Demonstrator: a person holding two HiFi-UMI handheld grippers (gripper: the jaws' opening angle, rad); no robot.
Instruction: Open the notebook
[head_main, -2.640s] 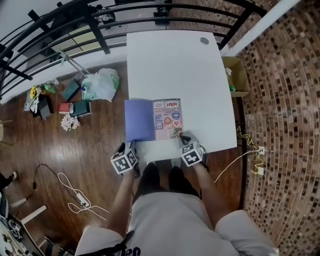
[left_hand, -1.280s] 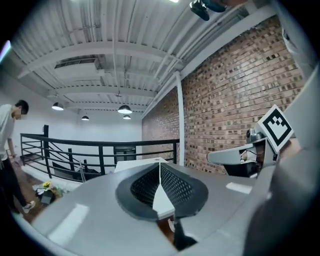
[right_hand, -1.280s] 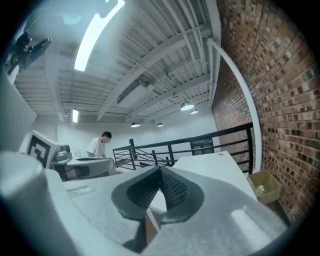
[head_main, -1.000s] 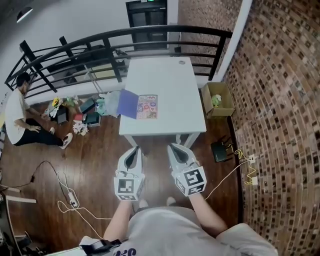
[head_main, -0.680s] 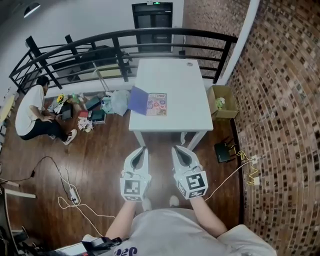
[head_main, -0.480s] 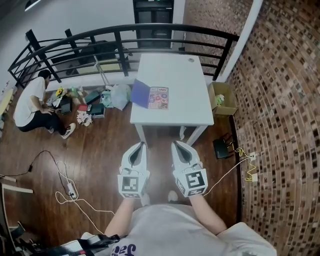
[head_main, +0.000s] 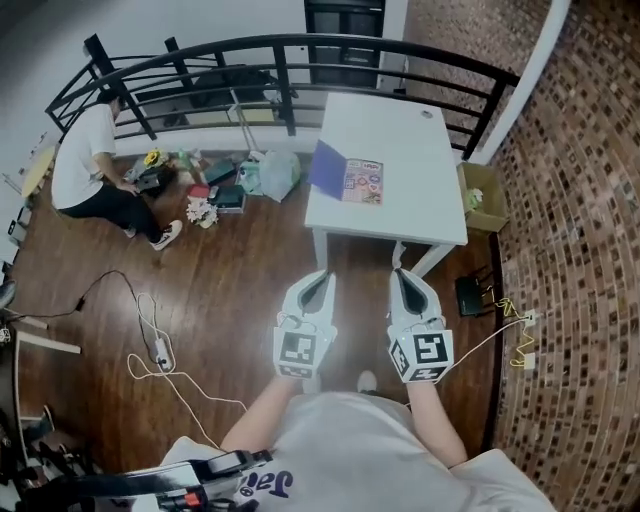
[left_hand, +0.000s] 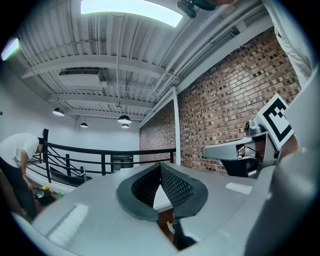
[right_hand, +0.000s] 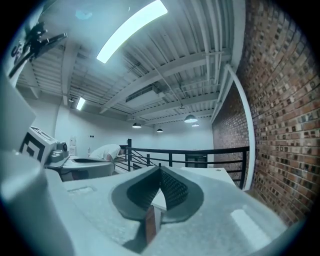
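Note:
The notebook (head_main: 347, 178) lies open on the white table (head_main: 410, 205), far ahead of me in the head view. Its purple cover (head_main: 327, 167) hangs over the table's left edge and a sticker page (head_main: 364, 182) faces up. My left gripper (head_main: 320, 276) and right gripper (head_main: 400, 274) are held side by side over the wooden floor, well short of the table. Both are shut with nothing between the pads. In the left gripper view the jaws (left_hand: 160, 168) meet on bare mesh pads, and the same holds in the right gripper view (right_hand: 160, 173).
A person (head_main: 92, 168) crouches at the left beside clutter and plastic bags (head_main: 268, 174) on the floor. A black railing (head_main: 280, 48) runs behind the table. A cardboard box (head_main: 484, 198) stands by the brick wall (head_main: 580, 250). A white cable (head_main: 160, 352) lies on the floor.
The grippers left the notebook and drew far back from the table. Over the last second the view swung, so table and grippers sit further right. The notebook stays open.

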